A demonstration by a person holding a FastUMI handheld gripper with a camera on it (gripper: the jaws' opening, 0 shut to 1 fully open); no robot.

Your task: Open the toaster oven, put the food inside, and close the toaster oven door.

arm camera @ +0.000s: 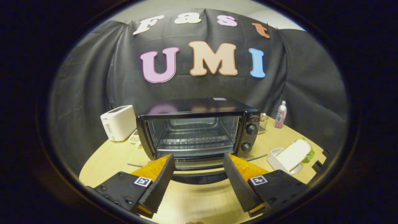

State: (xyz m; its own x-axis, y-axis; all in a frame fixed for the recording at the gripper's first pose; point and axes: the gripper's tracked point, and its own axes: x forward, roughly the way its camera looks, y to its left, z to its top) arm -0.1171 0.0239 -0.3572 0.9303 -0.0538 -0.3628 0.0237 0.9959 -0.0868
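evidently the gripper (197, 166) hangs with jaws spread wide and empty, squared to the black toaster oven (199, 130) mid-surface, whose glass door (192, 163) looks dropped open. slice of white bread (294, 154) waits in a white tray (273, 158) near the right edge, presumably next.

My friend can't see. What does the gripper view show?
A black toaster oven sits on a wooden table with its door open, just ahead of the open gripper fingers. Bread lies in a white dish beside it.
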